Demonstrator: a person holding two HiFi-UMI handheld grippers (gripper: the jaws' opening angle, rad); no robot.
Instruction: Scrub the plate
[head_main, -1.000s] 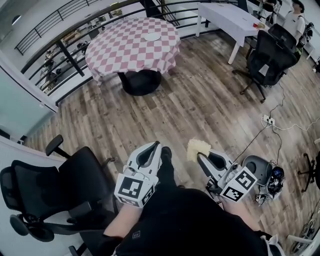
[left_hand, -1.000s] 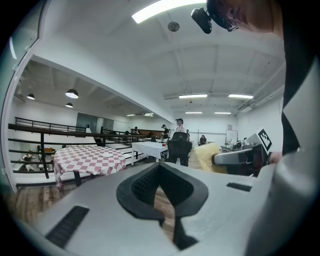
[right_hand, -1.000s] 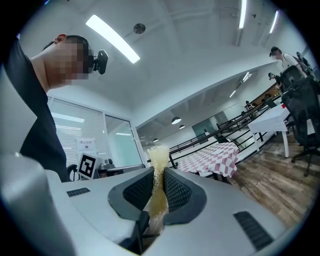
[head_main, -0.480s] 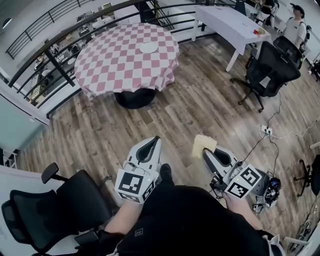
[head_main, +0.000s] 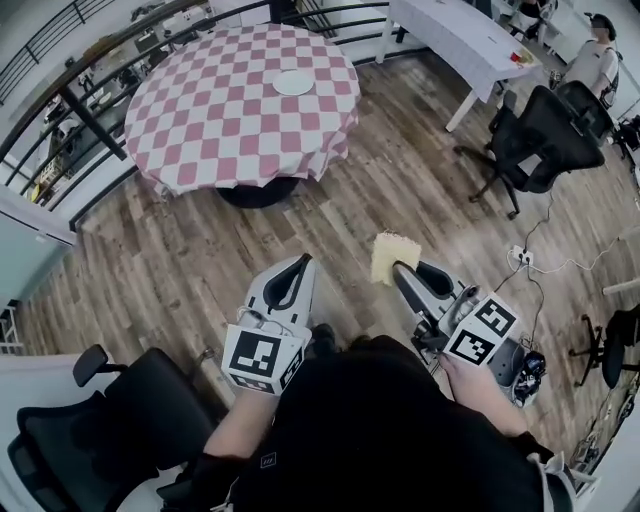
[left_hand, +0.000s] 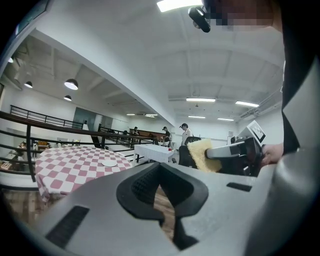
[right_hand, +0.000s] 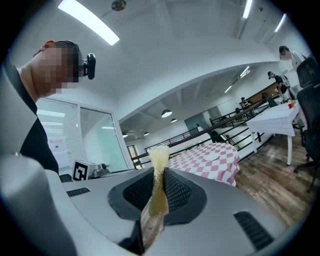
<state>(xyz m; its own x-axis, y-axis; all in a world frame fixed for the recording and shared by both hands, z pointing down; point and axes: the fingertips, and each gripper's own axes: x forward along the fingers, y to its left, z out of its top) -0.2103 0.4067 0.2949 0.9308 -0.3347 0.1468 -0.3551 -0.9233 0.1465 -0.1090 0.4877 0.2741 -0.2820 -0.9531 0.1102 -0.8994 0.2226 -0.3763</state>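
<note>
A white plate (head_main: 293, 82) lies on a round table with a pink-and-white checked cloth (head_main: 230, 120), far ahead of both grippers. In the head view my left gripper (head_main: 300, 264) is shut and holds nothing. My right gripper (head_main: 398, 270) is shut on a yellow sponge (head_main: 392, 256) that sticks out past its tips. The left gripper view shows the plate (left_hand: 109, 163) small on the table, and the sponge (left_hand: 202, 154) off to the right. The right gripper view shows the sponge (right_hand: 159, 156) pinched upright between the pads, with the plate (right_hand: 212, 157) beyond it.
Wooden floor lies between me and the round table. A long white table (head_main: 450, 40) and black office chairs (head_main: 545, 130) stand at the right, another chair (head_main: 100, 440) at lower left. A railing (head_main: 90, 60) runs behind the round table. A power strip and cables (head_main: 520, 255) lie at the right.
The round table and plate have grown larger and nearer in the head view as both grippers are carried forward. The left chair has slid toward the bottom edge. Both grips are unchanged.
</note>
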